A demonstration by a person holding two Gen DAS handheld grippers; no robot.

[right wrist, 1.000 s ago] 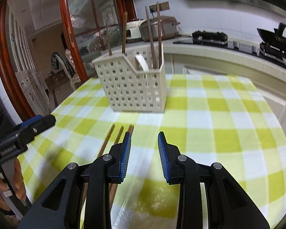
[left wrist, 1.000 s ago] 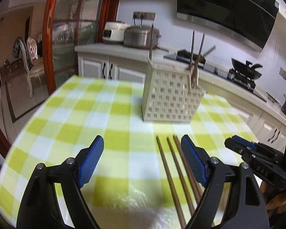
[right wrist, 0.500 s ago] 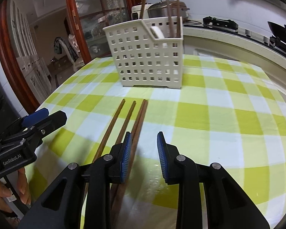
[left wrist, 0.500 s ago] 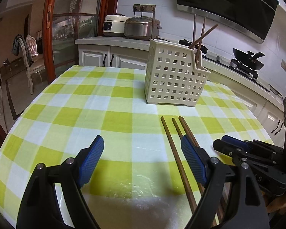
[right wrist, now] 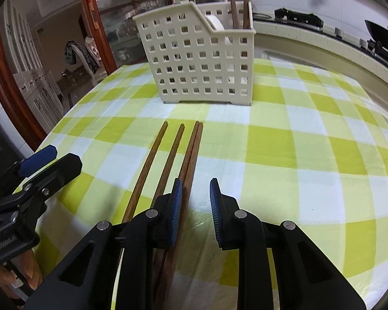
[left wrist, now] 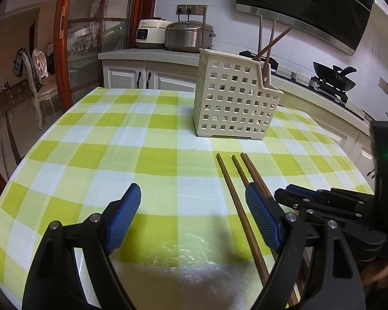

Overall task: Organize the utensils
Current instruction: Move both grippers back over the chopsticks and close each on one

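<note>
Several brown wooden chopsticks (right wrist: 169, 155) lie side by side on the green-checked tablecloth (right wrist: 297, 142), pointing at a cream perforated utensil basket (right wrist: 201, 59) that holds upright chopsticks and a white utensil. My right gripper (right wrist: 194, 201) is open and low over the near part of the chopsticks; its left pad is above the rightmost pair. In the left wrist view the chopsticks (left wrist: 235, 188) run under my right finger, with the basket (left wrist: 232, 100) behind. My left gripper (left wrist: 191, 217) is wide open and empty, left of the chopsticks. The right gripper (left wrist: 323, 201) shows at right.
A kitchen counter (left wrist: 152, 54) with a rice cooker (left wrist: 150, 33) and a steel pot (left wrist: 186, 36) stands behind the table. A stove with a black wok (left wrist: 333, 77) is at the far right. A chair (left wrist: 38, 82) and a wood-framed glass door are at left.
Both grippers have lowered and drawn back toward the near table edge. The right gripper now sits over the near part of the chopsticks. Jaw openings look unchanged.
</note>
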